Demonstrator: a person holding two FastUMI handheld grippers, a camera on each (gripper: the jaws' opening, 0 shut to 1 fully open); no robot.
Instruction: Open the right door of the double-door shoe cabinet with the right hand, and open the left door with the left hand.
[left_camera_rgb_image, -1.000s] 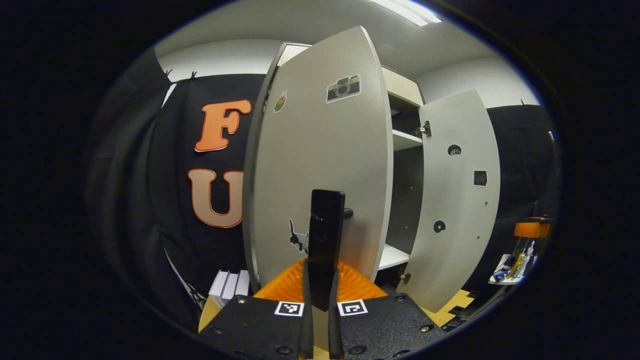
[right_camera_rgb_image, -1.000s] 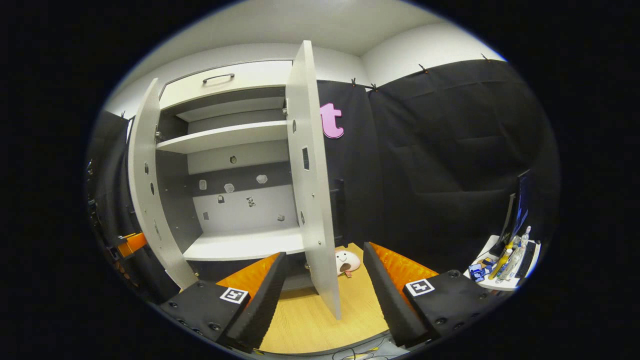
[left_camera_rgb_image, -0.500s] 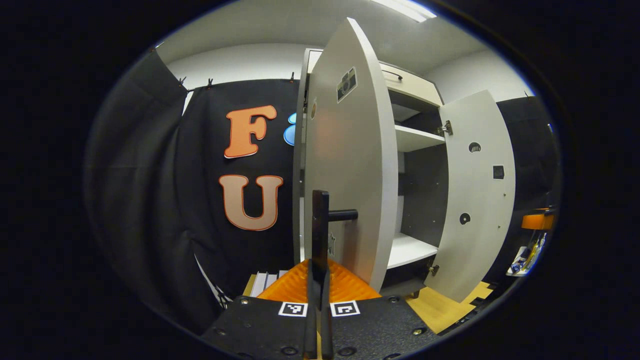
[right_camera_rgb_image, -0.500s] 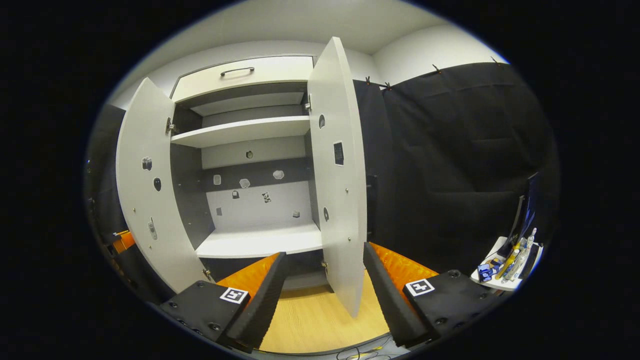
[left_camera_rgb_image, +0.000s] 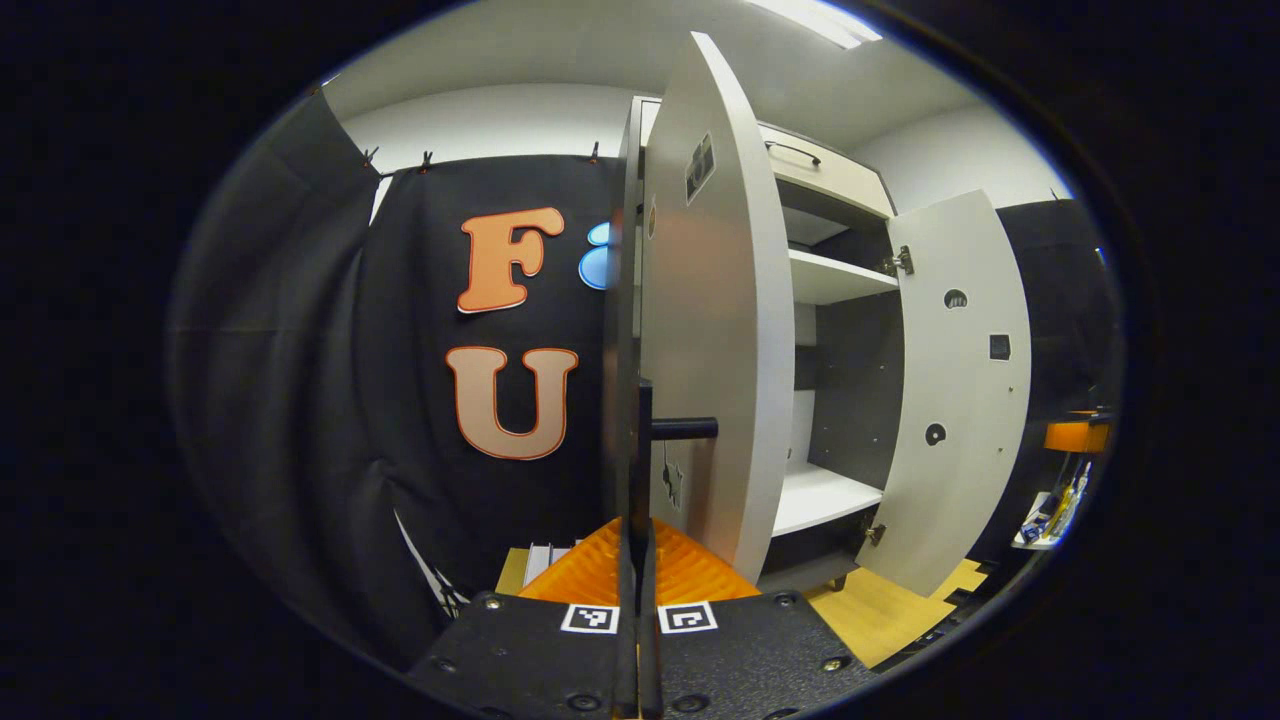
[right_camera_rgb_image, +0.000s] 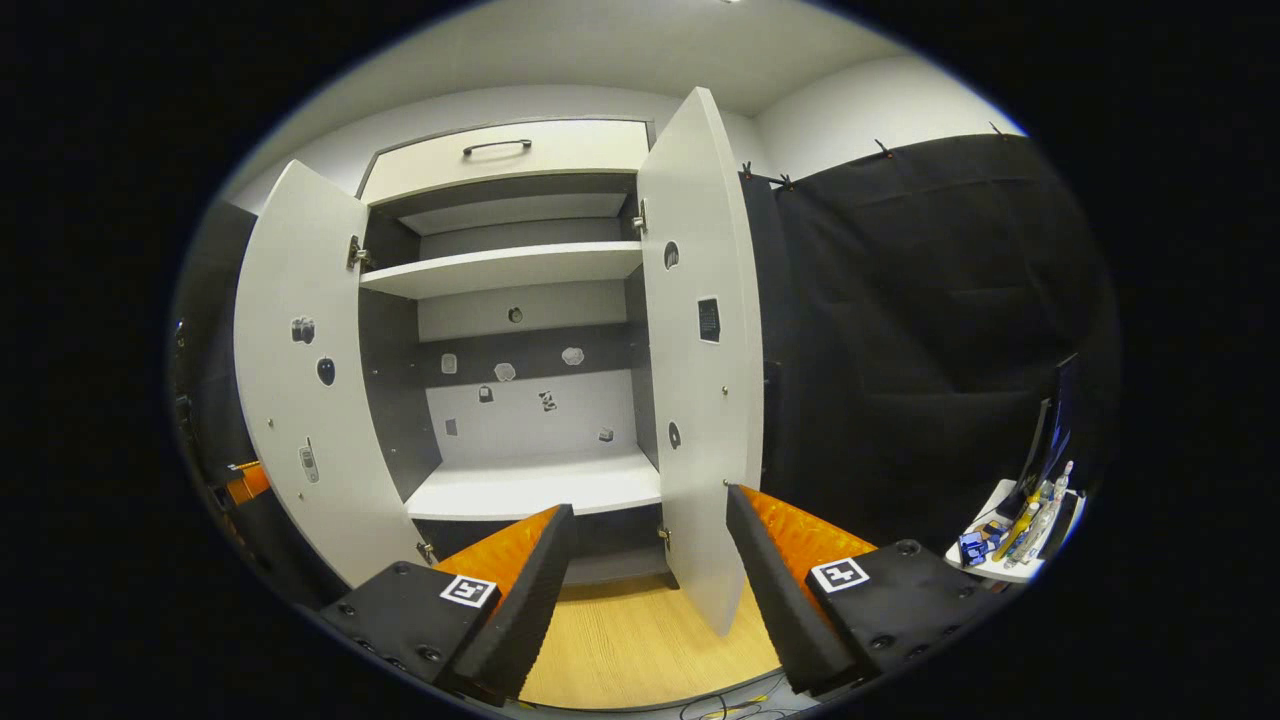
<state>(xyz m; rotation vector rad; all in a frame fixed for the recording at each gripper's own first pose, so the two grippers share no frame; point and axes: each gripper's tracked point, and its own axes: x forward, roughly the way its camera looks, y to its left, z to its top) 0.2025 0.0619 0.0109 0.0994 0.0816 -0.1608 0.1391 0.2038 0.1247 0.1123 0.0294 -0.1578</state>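
Note:
The shoe cabinet (right_camera_rgb_image: 500, 268) stands with both doors swung out, showing white shelves and a grey inside. In the left gripper view the left door (left_camera_rgb_image: 715, 330) is nearly edge on. My left gripper (left_camera_rgb_image: 637, 540) is shut on the door's black handle (left_camera_rgb_image: 642, 440), a vertical bar. In the right gripper view the left door (right_camera_rgb_image: 300, 380) and the right door (right_camera_rgb_image: 705, 380) flank the opening. My right gripper (right_camera_rgb_image: 648, 505) is open and holds nothing, and the right door's lower edge is just beyond its fingers. The right door (left_camera_rgb_image: 965, 390) also appears in the left gripper view.
A drawer with a dark handle (right_camera_rgb_image: 495, 148) tops the cabinet. A small white table (right_camera_rgb_image: 1010, 545) with bottles stands at the right, beside a monitor (right_camera_rgb_image: 1050, 420). White boxes (left_camera_rgb_image: 545, 560) lie on the wooden floor (right_camera_rgb_image: 620, 640) left of the cabinet.
The left door has swung farther out with my left gripper on its handle. The right gripper view has shifted off the right door's edge and now shows its inner face.

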